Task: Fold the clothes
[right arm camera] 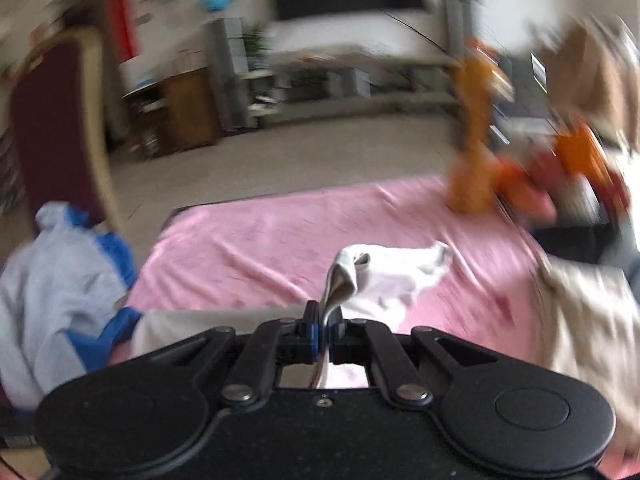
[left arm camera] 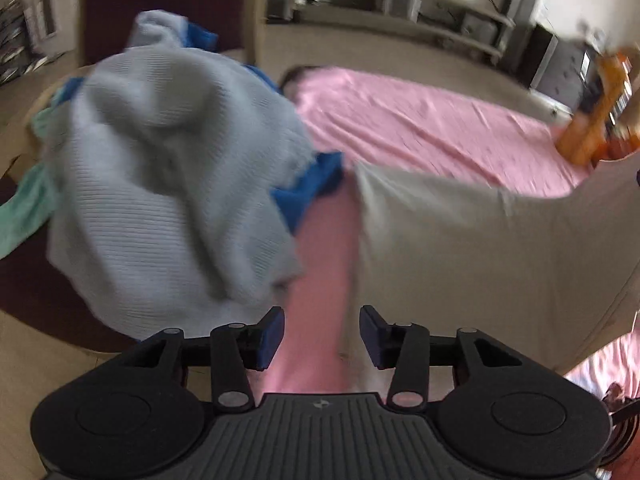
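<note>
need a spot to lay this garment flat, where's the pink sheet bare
Bare pink sheet runs from the beige garment to its far edge, between the grey-blue clothes pile and the orange items. The near side is crowded; a white piece lies mid-sheet.

Left gripper [left arm camera: 322, 334]: jaws spread wide, nothing between the blue pads [left arm camera: 273, 338]. Right gripper [right arm camera: 325, 330]: jaws closed together, pinching a fold of beige cloth [right arm camera: 340, 280] between them.

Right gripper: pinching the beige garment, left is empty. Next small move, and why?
Probably bring the open left gripper right to pinch the beige garment's near edge. The right gripper is shut on a corner only, so the cloth hangs unevenly over the pink sheet.
</note>
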Tool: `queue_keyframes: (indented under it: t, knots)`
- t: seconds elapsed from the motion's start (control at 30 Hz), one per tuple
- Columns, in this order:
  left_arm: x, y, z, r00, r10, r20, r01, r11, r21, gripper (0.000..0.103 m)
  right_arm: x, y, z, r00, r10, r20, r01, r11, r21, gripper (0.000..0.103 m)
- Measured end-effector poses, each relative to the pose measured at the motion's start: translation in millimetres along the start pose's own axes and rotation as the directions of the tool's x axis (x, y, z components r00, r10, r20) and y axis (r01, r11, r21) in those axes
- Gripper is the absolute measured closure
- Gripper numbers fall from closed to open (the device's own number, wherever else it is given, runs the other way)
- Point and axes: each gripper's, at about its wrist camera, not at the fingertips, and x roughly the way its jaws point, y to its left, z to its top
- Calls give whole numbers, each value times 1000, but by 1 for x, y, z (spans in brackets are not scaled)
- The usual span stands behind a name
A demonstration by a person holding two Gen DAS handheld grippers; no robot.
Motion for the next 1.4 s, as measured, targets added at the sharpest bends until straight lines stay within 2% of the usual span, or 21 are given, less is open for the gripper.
queue_keyframes:
  t: [0.1, 0.17, 0.23, 0.33, 0.4, 0.47, 0.53, 0.67, 0.87, 1.0, 1.03, 1.13, 1.17, 1.2, 1.3, 1.33, 1.4]
  knots:
    - [0, 20, 1, 1000, 10, 2, -10, 998, -66, 59, 4, 62, 5, 994, 98, 42, -88, 977, -194, 99]
    - [2, 32, 1, 1000, 17, -1, -17, 994, -103, 59, 13, 103, -11, 987, 160, 9, -148, 935, -323, 99]
    - [8, 35, 0, 1000, 16, -16, -18, 992, -122, 59, 27, 138, -32, 977, 205, -57, -210, 882, -422, 99]
    - [12, 40, -2, 1000, 1, -23, -4, 990, -143, 59, 54, 172, -70, 953, 226, -204, -299, 816, -495, 99]
    - [12, 44, -2, 1000, -11, -22, 8, 987, -160, 59, 65, 183, -91, 938, 215, -272, -332, 783, -526, 99]
    - [13, 45, -1, 999, -28, -23, 23, 985, -172, 59, 68, 190, -99, 932, 209, -296, -343, 774, -532, 99]
    - [16, 43, 0, 999, -33, -19, 30, 985, -170, 59, 68, 193, -97, 929, 210, -304, -347, 778, -524, 99]
    - [16, 45, -2, 999, -35, -11, 33, 984, -176, 59, 58, 195, -90, 926, 211, -312, -356, 761, -542, 99]
    - [16, 48, -2, 999, -35, -8, 33, 979, -200, 59, 49, 198, -86, 910, 195, -367, -388, 713, -583, 99]
    - [17, 49, -2, 999, -34, -5, 32, 979, -203, 59, 49, 201, -78, 898, 185, -400, -403, 713, -574, 99]
    - [17, 49, -2, 999, -35, -4, 34, 978, -206, 59, 53, 200, -74, 876, 192, -442, -432, 722, -541, 97]
    - [18, 52, -2, 999, -46, 1, 45, 974, -221, 59, 65, 186, -56, 742, 285, -607, -554, 771, -315, 84]
    - [17, 53, -3, 999, -49, 4, 49, 974, -221, 59, 66, 177, -45, 720, 316, -618, -559, 792, -245, 80]
    - [17, 53, -3, 999, -53, 8, 53, 974, -220, 59, 63, 168, -35, 719, 337, -608, -551, 809, -203, 79]
    - [15, 48, -3, 997, -77, 22, 80, 978, -195, 60, 50, 131, 0, 745, 378, -550, -511, 853, -107, 76]
    - [15, 45, -3, 996, -89, 28, 93, 979, -181, 61, 45, 117, 12, 760, 381, -527, -493, 866, -85, 75]
    - [15, 33, -2, 991, -125, 39, 129, 982, -140, 62, 34, 92, 28, 807, 346, -479, -444, 890, -107, 72]
